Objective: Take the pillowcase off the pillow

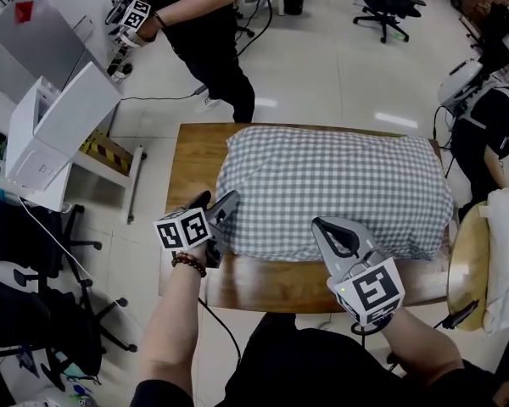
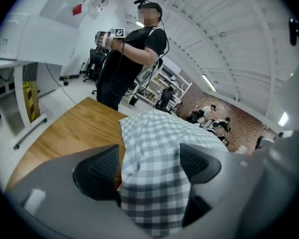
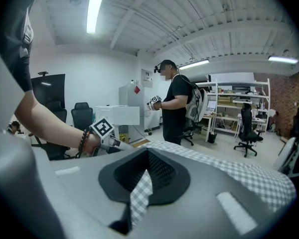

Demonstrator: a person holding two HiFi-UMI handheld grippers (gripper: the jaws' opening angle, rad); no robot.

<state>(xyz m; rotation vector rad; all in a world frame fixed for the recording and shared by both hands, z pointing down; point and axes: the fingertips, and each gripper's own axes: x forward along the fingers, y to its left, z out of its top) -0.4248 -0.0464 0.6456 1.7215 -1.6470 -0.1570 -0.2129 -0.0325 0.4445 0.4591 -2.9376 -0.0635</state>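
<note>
A pillow in a grey checked pillowcase point(image 1: 339, 189) lies across the wooden table point(image 1: 191, 159). My left gripper point(image 1: 216, 203) is at the pillow's near left corner. In the left gripper view its jaws point(image 2: 148, 166) stand wide, with a fold of the checked pillowcase point(image 2: 154, 148) between the pads and not squeezed. My right gripper point(image 1: 322, 225) is at the pillow's near edge, right of the middle. In the right gripper view it point(image 3: 147, 176) is shut on a thin strip of the checked fabric point(image 3: 139, 198).
A person in black point(image 1: 208, 32) stands beyond the table's far left corner, holding grippers. A white cabinet point(image 1: 51, 130) stands to the left, with office chairs point(image 1: 34, 312) below it. At the right are a round wooden top point(image 1: 468, 270), a white cushion point(image 1: 505, 253) and another person point(image 1: 483, 117).
</note>
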